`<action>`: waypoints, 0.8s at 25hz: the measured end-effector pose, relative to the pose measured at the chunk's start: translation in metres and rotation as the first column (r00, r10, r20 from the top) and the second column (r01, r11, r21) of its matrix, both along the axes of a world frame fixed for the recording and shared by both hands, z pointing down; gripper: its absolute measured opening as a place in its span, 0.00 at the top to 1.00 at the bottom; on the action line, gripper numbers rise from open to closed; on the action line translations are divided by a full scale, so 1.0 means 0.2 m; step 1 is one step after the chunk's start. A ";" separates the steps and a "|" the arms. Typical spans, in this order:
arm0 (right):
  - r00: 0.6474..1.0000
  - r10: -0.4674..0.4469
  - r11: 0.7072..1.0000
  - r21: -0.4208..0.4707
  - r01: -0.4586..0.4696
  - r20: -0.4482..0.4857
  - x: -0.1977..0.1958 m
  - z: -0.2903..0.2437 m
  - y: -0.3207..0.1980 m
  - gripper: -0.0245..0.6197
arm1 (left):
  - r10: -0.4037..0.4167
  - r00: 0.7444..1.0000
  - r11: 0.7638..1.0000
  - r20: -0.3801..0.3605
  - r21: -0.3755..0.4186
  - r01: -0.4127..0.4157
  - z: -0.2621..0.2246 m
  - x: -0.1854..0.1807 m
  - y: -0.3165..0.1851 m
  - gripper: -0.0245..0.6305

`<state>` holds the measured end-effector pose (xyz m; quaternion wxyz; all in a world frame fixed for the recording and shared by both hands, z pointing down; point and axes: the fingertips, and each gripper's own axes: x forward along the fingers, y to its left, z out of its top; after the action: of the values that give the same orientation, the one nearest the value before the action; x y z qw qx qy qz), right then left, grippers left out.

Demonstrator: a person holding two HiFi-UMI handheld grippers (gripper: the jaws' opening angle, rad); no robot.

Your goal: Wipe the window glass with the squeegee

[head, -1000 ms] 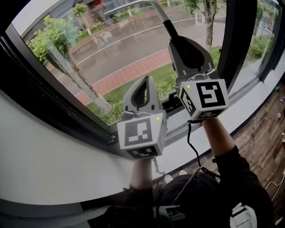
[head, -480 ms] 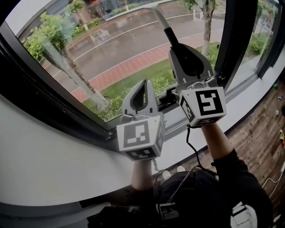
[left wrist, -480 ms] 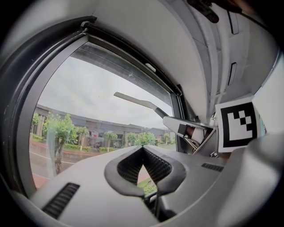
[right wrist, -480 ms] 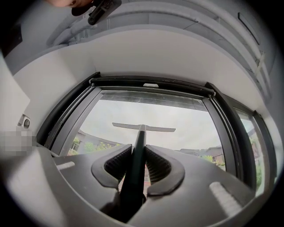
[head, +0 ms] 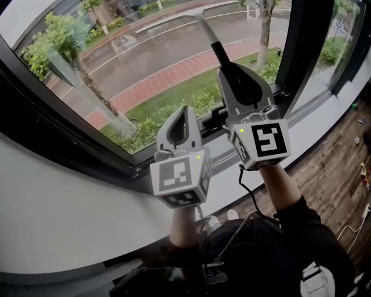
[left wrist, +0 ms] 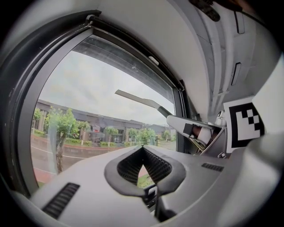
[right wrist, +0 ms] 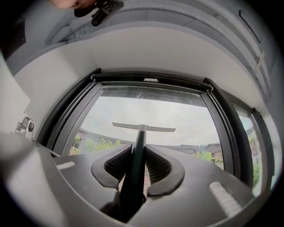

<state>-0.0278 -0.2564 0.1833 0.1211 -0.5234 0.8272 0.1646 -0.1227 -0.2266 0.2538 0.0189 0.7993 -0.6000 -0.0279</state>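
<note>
The squeegee (head: 215, 49) has a black handle and a pale blade (head: 174, 17) that lies against the window glass (head: 145, 64) high up. My right gripper (head: 225, 68) is shut on the handle; in the right gripper view the handle (right wrist: 136, 164) runs between the jaws up to the blade (right wrist: 143, 127). My left gripper (head: 184, 111) hovers lower left of it, near the bottom window frame, shut and holding nothing. In the left gripper view its jaw tips (left wrist: 142, 148) meet, and the squeegee blade (left wrist: 137, 99) and the right gripper (left wrist: 191, 124) show at the right.
A dark window frame (head: 87, 136) borders the glass, with a thick vertical mullion (head: 301, 46) at the right. Below runs a white sill (head: 69, 209). Wooden floor (head: 339, 174) lies at the right. A black cable (head: 246, 191) hangs from the right gripper.
The window frame has slid up in the head view. Both grippers hold nearly the same pose, and the right one still grips the squeegee against the glass.
</note>
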 end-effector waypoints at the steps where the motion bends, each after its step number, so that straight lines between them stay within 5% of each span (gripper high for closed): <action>1: 1.000 0.000 1.000 -0.005 0.000 0.001 0.00 0.01 0.00 0.81 | -0.004 1.000 1.000 -0.002 -0.001 0.004 0.01 0.00 0.00 0.96; 20: 1.000 -0.002 0.991 -0.135 -0.001 -0.019 0.01 0.34 0.05 0.81 | -0.042 0.999 0.994 -0.026 -0.104 0.039 0.31 -0.05 0.01 0.96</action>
<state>-0.0259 -0.2473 0.2522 0.0774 -0.5286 0.8377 0.1134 -0.1330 -0.2250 0.3159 0.0680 0.7844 -0.6165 -0.0087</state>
